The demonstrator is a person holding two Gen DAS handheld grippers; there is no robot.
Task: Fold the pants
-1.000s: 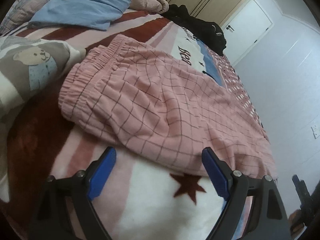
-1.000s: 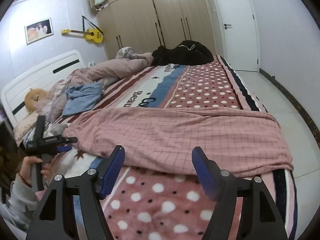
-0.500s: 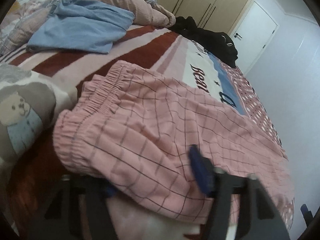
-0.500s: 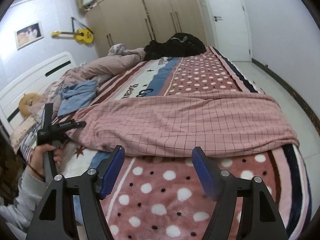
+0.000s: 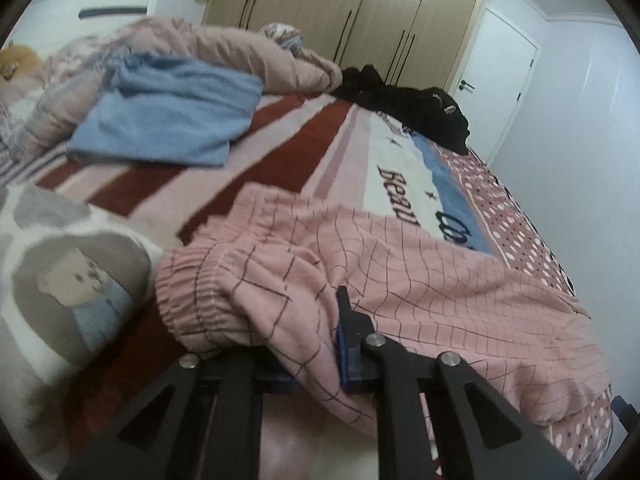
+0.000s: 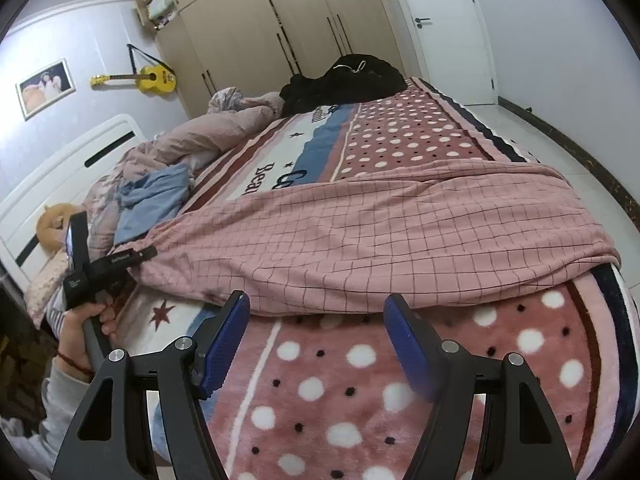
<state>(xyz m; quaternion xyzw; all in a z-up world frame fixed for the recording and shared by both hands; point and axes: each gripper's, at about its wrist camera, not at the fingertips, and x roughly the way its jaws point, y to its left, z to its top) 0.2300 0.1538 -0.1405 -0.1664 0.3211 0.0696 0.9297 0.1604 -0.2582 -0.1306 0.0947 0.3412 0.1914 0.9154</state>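
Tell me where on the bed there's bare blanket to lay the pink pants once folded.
Free: the polka-dot stretch between the pink pants and the black clothing, and the dotted strip under the open right tongs. Crowded: the headboard end, with the blue garment and rumpled duvet.

pale pink pants [image 6: 384, 236] with a thin dark grid check lie on a blanket [image 6: 404, 140] patterned in dusty pink with white and black dots, a blue band, a white band with dark lettering, and dark red stripes. a plain light blue garment [image 5: 168, 116], a black garment [image 6: 348, 76], a yellow guitar [image 6: 152, 78], beige wardrobe doors [image 6: 256, 28], and black grippers with blue pads [image 6: 224, 344].
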